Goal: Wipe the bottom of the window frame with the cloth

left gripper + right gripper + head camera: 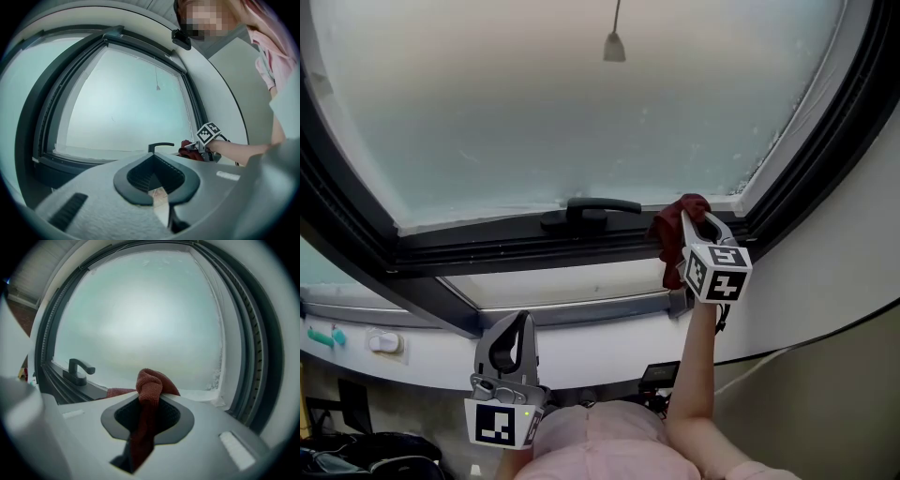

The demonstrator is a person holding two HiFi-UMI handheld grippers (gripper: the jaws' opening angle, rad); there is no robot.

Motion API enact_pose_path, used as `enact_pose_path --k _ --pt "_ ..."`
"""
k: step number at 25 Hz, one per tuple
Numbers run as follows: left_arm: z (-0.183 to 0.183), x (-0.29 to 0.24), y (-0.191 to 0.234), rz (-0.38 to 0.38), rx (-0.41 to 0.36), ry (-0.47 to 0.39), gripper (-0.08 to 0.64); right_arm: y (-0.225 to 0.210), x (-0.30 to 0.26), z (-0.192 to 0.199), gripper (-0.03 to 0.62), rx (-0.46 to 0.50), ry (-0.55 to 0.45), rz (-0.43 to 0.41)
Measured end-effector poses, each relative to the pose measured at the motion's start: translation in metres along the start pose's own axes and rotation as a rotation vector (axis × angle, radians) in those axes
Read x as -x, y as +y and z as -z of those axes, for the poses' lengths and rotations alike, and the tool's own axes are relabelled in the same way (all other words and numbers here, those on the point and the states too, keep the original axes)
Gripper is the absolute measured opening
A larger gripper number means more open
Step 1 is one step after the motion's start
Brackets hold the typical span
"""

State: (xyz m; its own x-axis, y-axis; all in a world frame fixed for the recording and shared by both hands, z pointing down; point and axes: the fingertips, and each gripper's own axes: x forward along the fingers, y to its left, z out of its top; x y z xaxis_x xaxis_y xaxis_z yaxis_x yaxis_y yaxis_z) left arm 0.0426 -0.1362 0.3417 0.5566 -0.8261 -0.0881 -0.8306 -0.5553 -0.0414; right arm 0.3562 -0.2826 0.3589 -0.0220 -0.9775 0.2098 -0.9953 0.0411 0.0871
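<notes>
The right gripper (701, 223) is clenched on the red cloth (673, 239), which is bunched against the bottom of the window frame (478, 251) at its right corner, just right of the handle (592, 210). A good wipe probably means pressing the wad down onto the rail and drawing it left in one even pass, working around the handle. The left gripper (513, 339) hangs low and near, its jaws together on nothing.

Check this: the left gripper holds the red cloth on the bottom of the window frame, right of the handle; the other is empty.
Wrong gripper: the right gripper holds the red cloth on the bottom of the window frame, right of the handle; the left gripper is the empty one. The right gripper view shows it.
</notes>
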Motion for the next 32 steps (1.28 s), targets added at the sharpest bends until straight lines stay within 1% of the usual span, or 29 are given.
enact_pose_path --k 6,20,27,29,31,32 --pt "0.000 -0.007 -0.008 0.018 -0.001 0.002 -0.005 -0.040 0.003 0.005 0.066 -0.029 0.001 0.057" --pt "0.004 -0.014 -0.011 -0.002 -0.004 0.015 -0.005 -0.124 0.007 0.015 0.066 -0.080 0.014 0.203" --pt "0.004 -0.016 -0.013 -0.006 -0.005 0.010 -0.005 -0.127 0.007 0.014 0.066 -0.062 0.002 0.212" --pt "0.004 -0.016 -0.013 -0.009 -0.005 0.010 -0.005 -0.126 0.007 0.013 0.066 -0.040 0.000 0.214" --pt "0.005 -0.014 -0.014 -0.009 -0.004 0.014 -0.005 -0.123 0.014 0.007 0.066 -0.007 -0.036 0.229" --pt "0.006 -0.013 -0.015 -0.007 -0.003 0.018 -0.005 -0.119 0.023 0.000 0.066 0.003 -0.076 0.241"
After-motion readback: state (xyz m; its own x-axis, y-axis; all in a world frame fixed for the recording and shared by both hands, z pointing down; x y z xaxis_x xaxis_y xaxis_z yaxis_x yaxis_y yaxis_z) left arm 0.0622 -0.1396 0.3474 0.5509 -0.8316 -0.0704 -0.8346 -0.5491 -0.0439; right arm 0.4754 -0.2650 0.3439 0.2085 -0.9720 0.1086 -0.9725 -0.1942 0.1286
